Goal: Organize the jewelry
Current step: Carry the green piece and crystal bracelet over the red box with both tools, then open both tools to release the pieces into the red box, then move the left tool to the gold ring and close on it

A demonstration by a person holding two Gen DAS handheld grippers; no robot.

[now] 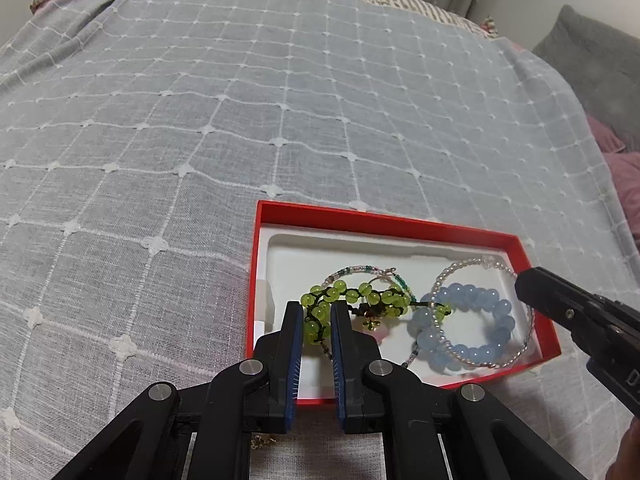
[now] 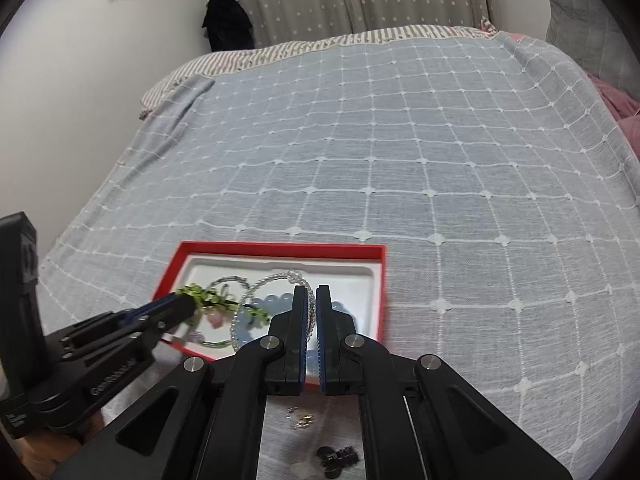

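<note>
A red box [image 1: 380, 220] with a white insert lies on the blue checked bedspread. In it are a blue bead bracelet [image 1: 464, 296], a thin multicoloured strand [image 1: 360, 270] and a clear bead bracelet [image 1: 468, 263]. My left gripper [image 1: 317, 312] is low over the box's left part, shut on a green bead bracelet [image 1: 360, 294] that trails to the right across the insert. My right gripper [image 2: 313, 296] is shut, with the clear bead bracelet [image 2: 276, 277] running through the thin gap between its pads. In the left wrist view its tip [image 1: 524, 282] meets that strand at the box's right wall.
Small gold pieces [image 2: 302, 418] and a dark item [image 2: 336, 458] lie on the bedspread close to me, below the right gripper. A grey pillow [image 1: 592, 72] and pink cloth [image 1: 628, 176] sit at the right edge. A wall borders the bed's left side.
</note>
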